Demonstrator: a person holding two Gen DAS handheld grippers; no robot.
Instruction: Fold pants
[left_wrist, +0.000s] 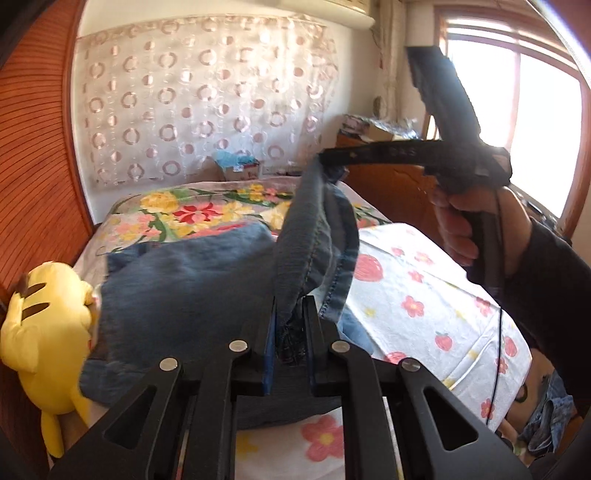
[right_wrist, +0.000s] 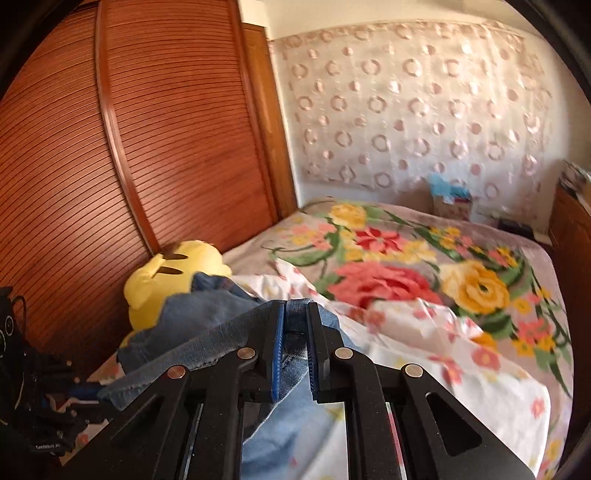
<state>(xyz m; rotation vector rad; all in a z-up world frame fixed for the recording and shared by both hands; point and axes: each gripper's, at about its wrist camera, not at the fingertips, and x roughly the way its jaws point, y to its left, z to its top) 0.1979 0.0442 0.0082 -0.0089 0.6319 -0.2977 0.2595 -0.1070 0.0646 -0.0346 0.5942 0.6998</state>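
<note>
Blue denim pants (left_wrist: 184, 280) lie on the bed, one end raised in a band between both grippers. My left gripper (left_wrist: 290, 314) is shut on the denim edge close to the camera. My right gripper (left_wrist: 328, 157), held in a hand at the upper right of the left wrist view, is shut on the far end of the lifted edge. In the right wrist view the right gripper (right_wrist: 296, 314) pinches the denim (right_wrist: 221, 306), which hangs away to the left. The left gripper's body (right_wrist: 33, 398) shows at that view's lower left.
A yellow plush toy (left_wrist: 40, 317) lies at the bed's left side, against the wooden slatted wardrobe (right_wrist: 110, 147). The bed has a white flower-print sheet (left_wrist: 424, 295) and a floral blanket (right_wrist: 424, 266). A box (left_wrist: 240, 168) stands by the curtained wall; a window (left_wrist: 535, 129) is at right.
</note>
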